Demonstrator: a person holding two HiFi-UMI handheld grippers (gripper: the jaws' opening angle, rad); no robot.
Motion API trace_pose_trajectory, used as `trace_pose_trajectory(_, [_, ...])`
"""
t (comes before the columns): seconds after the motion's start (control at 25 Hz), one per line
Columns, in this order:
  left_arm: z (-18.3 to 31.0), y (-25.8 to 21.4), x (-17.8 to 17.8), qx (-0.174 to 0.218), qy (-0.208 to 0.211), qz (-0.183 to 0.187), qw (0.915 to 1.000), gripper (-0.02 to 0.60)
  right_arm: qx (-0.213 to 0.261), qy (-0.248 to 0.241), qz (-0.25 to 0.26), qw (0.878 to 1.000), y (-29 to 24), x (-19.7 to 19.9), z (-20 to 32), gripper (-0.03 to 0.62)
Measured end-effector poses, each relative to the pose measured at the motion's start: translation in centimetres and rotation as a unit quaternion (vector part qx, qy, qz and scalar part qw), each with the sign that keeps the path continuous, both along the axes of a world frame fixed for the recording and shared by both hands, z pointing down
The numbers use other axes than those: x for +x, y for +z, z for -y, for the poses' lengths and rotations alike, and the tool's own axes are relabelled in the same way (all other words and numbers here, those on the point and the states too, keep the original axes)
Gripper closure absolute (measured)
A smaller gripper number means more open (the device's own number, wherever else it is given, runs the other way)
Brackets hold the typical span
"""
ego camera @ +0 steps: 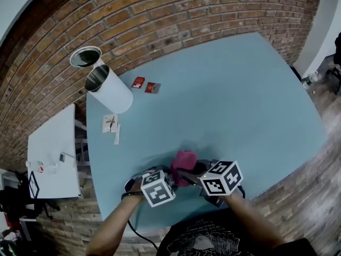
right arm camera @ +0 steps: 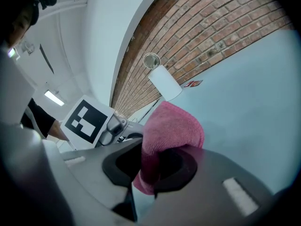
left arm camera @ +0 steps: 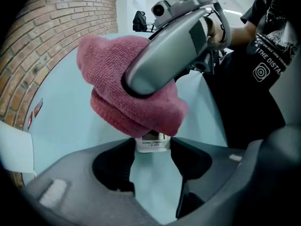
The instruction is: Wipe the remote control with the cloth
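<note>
While the left hand-held gripper (left arm camera: pixel 153 154) clamps one end of the remote control (left arm camera: pixel 151 144) over the blue bench (ego camera: pixel 240 89), the right hand-held gripper (right arm camera: pixel 150 168) pinches the pink cloth (right arm camera: pixel 171 126), which is draped over it. Wiping seems under way; the next move is likely to drag the cloth along its length.

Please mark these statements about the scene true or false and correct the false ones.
1. The right gripper holds the pink cloth. True.
2. The left gripper holds the cloth too. False: its jaws grip the end of the remote control.
3. Two small red packets lie on the blue table. True.
4. The cloth lies flat on the table, apart from the remote control. False: it is draped over the remote control.
</note>
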State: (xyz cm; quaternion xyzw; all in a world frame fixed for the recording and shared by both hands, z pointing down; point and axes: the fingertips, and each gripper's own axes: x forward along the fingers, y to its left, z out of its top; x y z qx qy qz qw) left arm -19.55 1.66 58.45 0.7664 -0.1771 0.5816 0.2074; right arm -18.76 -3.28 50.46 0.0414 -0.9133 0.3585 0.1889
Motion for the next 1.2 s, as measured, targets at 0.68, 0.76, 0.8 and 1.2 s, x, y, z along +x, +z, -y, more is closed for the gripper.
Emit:
trace_pose_trajectory(0.68, [-0.1,0.1,0.0,-0.005,-0.004,0.006,1.0,0.339,-0.023,0.072,-0.014,0.997,0.9,5.0,3.3,0.528])
trace_pose_trajectory(0.76, [-0.2,0.1,0.0,-0.007,-0.004,0.007,0.9999,0.339,-0.024,0.08,-0.017,0.996,0.9,5.5,3.6,0.528])
trace_pose_trajectory(0.8, [-0.1,0.1,0.0,-0.008,-0.003,0.007,0.9999,0.339,-0.024,0.084,-0.017,0.996,0.9,5.7,3.7,0.528])
trace_pose_trajectory(1.2, [-0.1,0.1,0.0,-0.01,0.004,-0.003,0.9999,0.341,-0.007,0.127,-0.019,0.992,0.2,7.4,5.3,0.528])
